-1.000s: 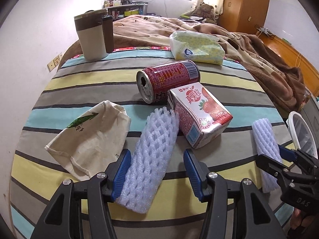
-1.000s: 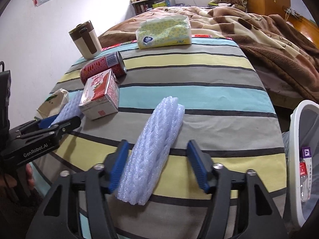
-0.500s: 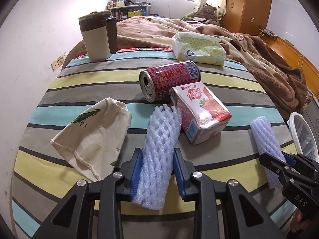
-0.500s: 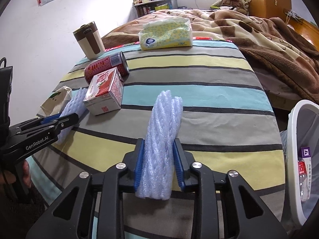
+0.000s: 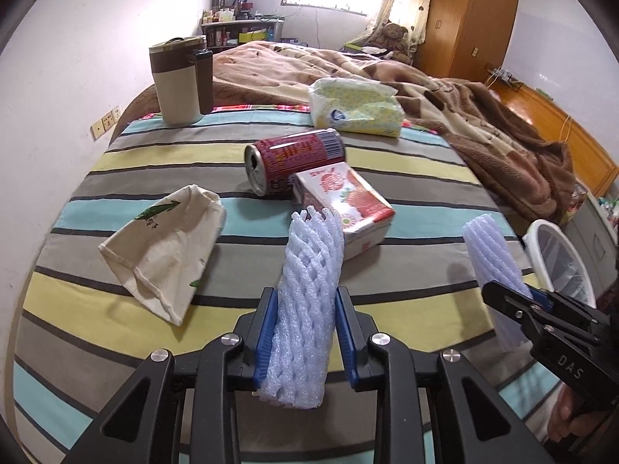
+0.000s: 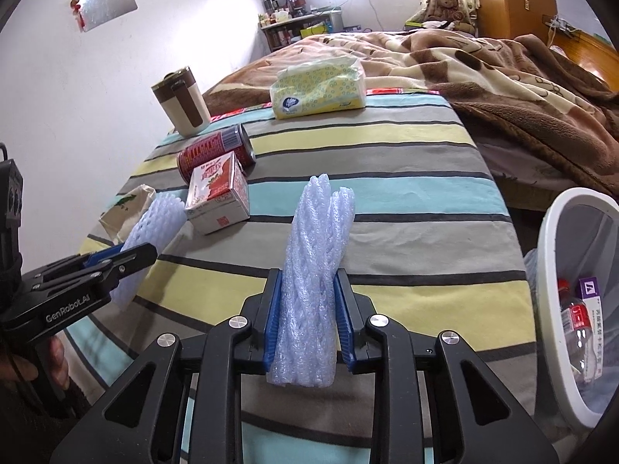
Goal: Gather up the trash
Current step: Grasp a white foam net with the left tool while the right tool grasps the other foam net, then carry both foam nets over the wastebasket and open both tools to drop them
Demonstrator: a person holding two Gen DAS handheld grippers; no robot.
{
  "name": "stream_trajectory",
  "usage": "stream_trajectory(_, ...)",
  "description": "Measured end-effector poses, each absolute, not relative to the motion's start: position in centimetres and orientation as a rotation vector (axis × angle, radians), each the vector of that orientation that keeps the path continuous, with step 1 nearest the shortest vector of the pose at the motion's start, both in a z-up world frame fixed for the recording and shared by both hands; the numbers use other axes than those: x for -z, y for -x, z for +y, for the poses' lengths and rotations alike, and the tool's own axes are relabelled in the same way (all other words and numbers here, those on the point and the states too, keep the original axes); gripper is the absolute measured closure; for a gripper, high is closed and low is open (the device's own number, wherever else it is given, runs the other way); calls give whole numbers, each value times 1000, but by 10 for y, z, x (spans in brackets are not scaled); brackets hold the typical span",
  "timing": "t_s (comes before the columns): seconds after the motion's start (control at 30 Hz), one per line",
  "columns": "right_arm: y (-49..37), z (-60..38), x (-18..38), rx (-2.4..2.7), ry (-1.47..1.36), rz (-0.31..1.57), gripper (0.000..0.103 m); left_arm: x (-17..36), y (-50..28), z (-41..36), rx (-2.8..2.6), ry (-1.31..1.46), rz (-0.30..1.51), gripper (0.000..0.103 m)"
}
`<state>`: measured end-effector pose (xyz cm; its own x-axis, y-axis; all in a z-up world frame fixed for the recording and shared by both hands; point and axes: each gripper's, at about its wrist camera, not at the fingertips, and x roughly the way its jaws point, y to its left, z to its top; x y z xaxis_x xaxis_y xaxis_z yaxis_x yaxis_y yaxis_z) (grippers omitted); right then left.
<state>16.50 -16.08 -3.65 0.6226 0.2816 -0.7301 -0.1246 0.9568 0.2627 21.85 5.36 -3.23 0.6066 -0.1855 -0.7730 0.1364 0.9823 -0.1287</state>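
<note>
My left gripper is shut on a white foam fruit net and holds it just above the striped tablecloth. My right gripper is shut on a second foam net, also lifted off the cloth. Each gripper shows in the other's view: the right gripper at the right edge with its foam net, the left gripper at the left with its foam net. A red drink can lies on its side against a strawberry milk carton. A white bin stands right of the table.
A beige cloth pouch lies left of the left gripper. A brown and cream mug and a yellow tissue pack sit at the far table edge, with a bed behind. The bin holds a plastic bottle.
Both grippers closed from wide open onto their foam nets, squeezing them narrow, and then lifted them slightly off the tablecloth.
</note>
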Motion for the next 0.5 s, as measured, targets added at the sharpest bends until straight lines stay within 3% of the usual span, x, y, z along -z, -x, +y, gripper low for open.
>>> stream_trajectory(0.5, -138, -209, 12, -156, -236, 775, 76, -3, -186, 9, 280, 58, 819, 73)
